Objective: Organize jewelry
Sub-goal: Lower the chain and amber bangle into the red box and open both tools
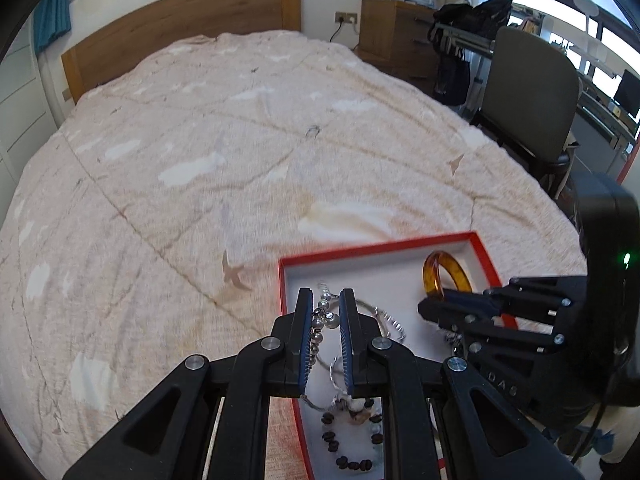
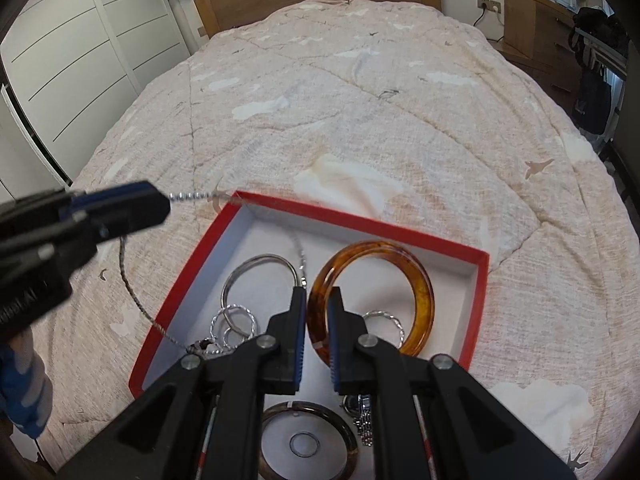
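Pinching a thin twisted silver chain (image 1: 320, 320), the left gripper (image 1: 326, 300) fingers are nearly closed; the chain hangs limp and will tangle, so take its end. Red-rimmed white cardboard box (image 1: 486, 256) at 4 o'clock.

Right view: right gripper (image 2: 318, 312) fingers narrow, gripping nothing visible, over the stiff, smooth amber resin bangle (image 2: 424, 292) at 2 o'clock.
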### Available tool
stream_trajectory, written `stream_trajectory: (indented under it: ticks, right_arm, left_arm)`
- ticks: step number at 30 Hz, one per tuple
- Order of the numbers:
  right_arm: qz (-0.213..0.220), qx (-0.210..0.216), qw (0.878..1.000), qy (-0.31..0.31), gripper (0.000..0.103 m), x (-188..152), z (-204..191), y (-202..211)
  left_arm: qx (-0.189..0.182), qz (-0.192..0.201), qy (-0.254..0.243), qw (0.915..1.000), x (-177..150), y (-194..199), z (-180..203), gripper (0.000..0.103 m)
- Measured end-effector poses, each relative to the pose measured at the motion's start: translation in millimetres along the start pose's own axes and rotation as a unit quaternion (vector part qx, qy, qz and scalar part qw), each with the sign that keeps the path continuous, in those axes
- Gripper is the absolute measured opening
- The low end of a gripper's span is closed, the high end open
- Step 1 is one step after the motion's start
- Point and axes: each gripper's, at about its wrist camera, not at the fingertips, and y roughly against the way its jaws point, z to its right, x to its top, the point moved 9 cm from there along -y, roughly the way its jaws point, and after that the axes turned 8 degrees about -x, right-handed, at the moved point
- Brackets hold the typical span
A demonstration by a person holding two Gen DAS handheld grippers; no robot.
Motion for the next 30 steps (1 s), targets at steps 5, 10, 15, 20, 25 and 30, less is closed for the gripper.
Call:
stream_trajectory:
  ticks: [5, 10, 15, 20, 25, 30]
  right_arm:
    - [-0.016, -0.001, 1.0, 0.008, 0.01, -5, -2, -11]
    - [-0.031, -0.003, 0.999, 0.011, 0.01, -13, -1, -19]
    - [-0.04, -0.003, 0.999, 0.007, 0.01, -21, 2, -24]
    - [-0.039, -0.004, 0.999, 0.003, 0.011, -24, 3, -22]
    - [-0.036, -0.01, 0.999, -0.012, 0.011, -28, 8, -14]
    - [-0.032, -0.018, 0.999, -0.019, 0.014, -33, 12, 0]
  left_arm:
    - [-0.004, -0.022, 0.013, 0.9997, -25, -14, 0, 0.013]
    - [-0.004, -0.038, 0.024, 0.999, -42, -24, -3, 0.013]
    - [-0.005, -0.053, 0.034, 0.998, -57, -31, -6, 0.013]
    - [-0.009, -0.058, 0.042, 0.9974, -67, -32, -8, 0.013]
    - [-0.006, -0.055, 0.045, 0.9974, -67, -26, -8, 0.014]
    - [-0.01, -0.049, 0.046, 0.9977, -67, -15, -3, 0.03]
